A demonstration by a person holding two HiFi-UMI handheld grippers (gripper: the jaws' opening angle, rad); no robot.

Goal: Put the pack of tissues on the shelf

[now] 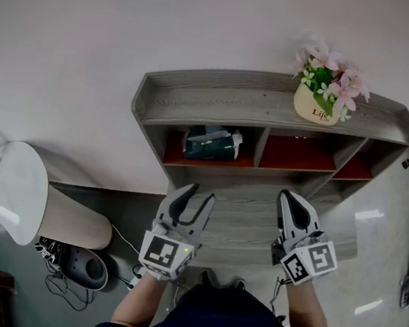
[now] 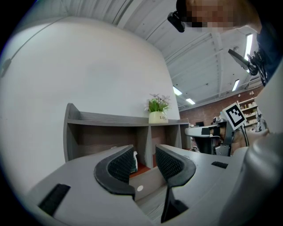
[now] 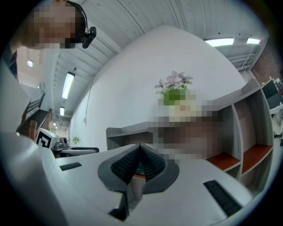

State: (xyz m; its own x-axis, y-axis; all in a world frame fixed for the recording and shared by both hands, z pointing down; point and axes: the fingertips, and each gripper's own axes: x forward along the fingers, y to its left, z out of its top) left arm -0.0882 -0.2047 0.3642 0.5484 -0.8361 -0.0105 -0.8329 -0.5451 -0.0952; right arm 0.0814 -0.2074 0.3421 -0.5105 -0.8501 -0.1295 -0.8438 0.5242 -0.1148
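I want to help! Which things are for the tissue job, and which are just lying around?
For the job: shelf; pack of tissues, inside it; left tongs, open; right tongs, shut.
Lying about: flower pot on the shelf top; white round table; cables on the floor.

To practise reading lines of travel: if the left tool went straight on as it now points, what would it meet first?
Probably the pack of tissues lying in the shelf; the left tool aims about there, though the divider beside the pack may come first.
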